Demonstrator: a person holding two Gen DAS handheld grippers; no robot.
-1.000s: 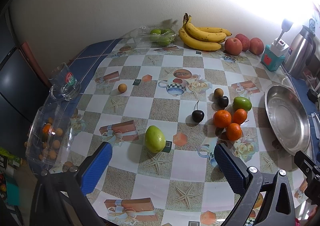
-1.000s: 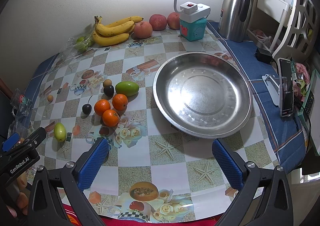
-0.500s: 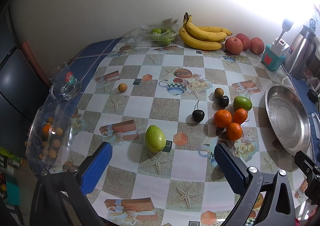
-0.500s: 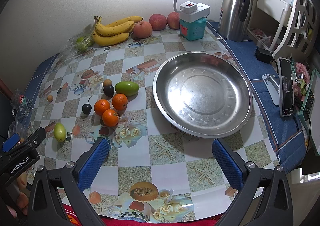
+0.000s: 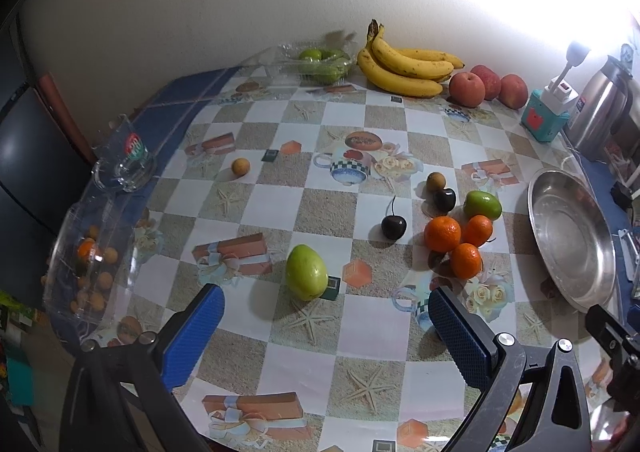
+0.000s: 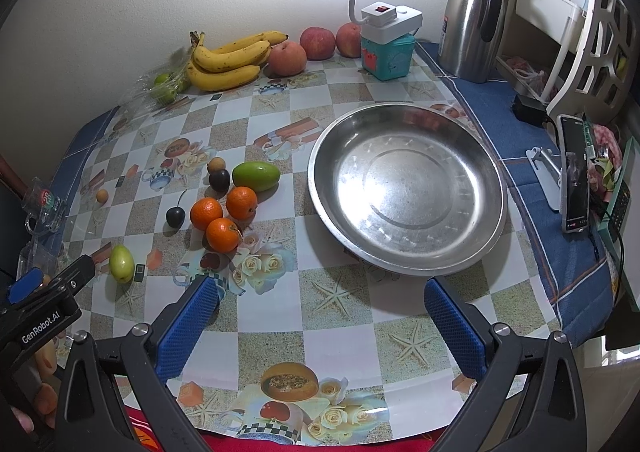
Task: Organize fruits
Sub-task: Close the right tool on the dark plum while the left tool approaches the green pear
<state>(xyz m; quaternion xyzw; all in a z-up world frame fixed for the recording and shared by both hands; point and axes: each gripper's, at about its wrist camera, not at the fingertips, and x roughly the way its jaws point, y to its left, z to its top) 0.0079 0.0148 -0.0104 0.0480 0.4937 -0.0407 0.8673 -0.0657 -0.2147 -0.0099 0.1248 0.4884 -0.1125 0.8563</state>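
Both claws, left claw [image 5: 326, 326] and right claw [image 6: 320, 316], hang wide open over the table [image 6: 344, 316], holding nothing. The loose fruit (three oranges [image 6: 224, 214] among it) sits just left of the bare steel pan [image 6: 406, 188].

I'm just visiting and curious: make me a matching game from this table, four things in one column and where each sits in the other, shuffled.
Things:
1. yellow banana bunch
2. three small oranges
3. round steel basin
4. steel thermos jug

Places:
A. on the blue cloth at the far right
B. against the wall, left of the red apples
C. empty, right of the loose fruit
D. clustered beside the green mango

Pairs: 1-B, 2-D, 3-C, 4-A
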